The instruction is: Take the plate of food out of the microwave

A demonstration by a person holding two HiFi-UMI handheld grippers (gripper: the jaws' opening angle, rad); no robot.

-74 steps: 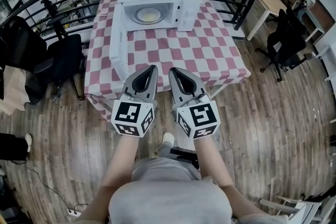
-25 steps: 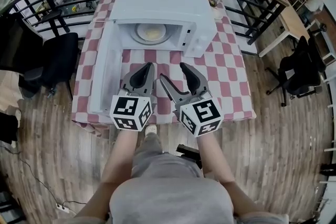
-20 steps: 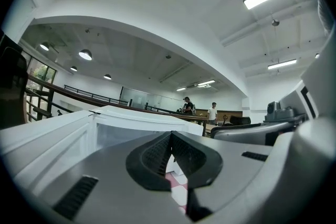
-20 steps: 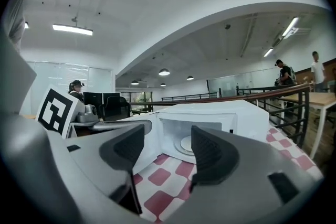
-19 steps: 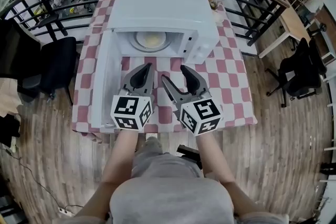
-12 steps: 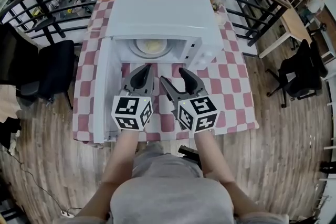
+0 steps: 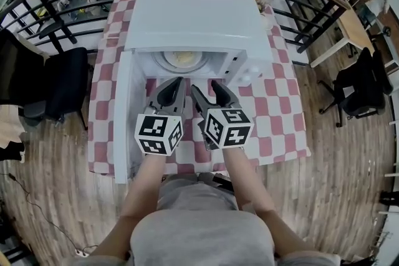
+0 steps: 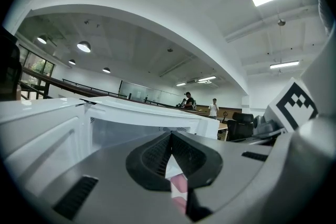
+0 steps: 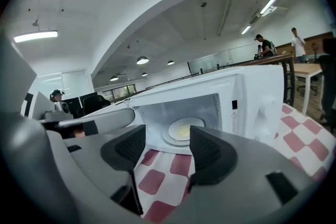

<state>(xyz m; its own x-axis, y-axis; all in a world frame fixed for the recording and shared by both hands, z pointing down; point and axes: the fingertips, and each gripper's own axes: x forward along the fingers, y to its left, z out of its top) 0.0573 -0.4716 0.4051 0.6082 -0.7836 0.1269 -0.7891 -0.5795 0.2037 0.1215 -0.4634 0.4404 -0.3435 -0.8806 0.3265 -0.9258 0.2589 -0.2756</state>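
Plate of food (image 7: 182, 59) sits inside microwave (image 7: 193, 15); left claw (image 7: 177, 81) closed, right claw (image 7: 205, 88) wide, empty

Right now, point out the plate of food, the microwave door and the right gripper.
plate of food (image 9: 183, 131), right gripper view, its yellow middle.
microwave door (image 7: 123, 115), head view, inner face of the open door.
right gripper (image 7: 204, 87), head view, gap between its open fingertips.

The head view looks steeply down from above on the checked table (image 7: 283, 134), with the microwave (image 7: 196, 19) at its far side. Both gripper views sit low over the table, near the microwave, facing its open front, which all three views share.
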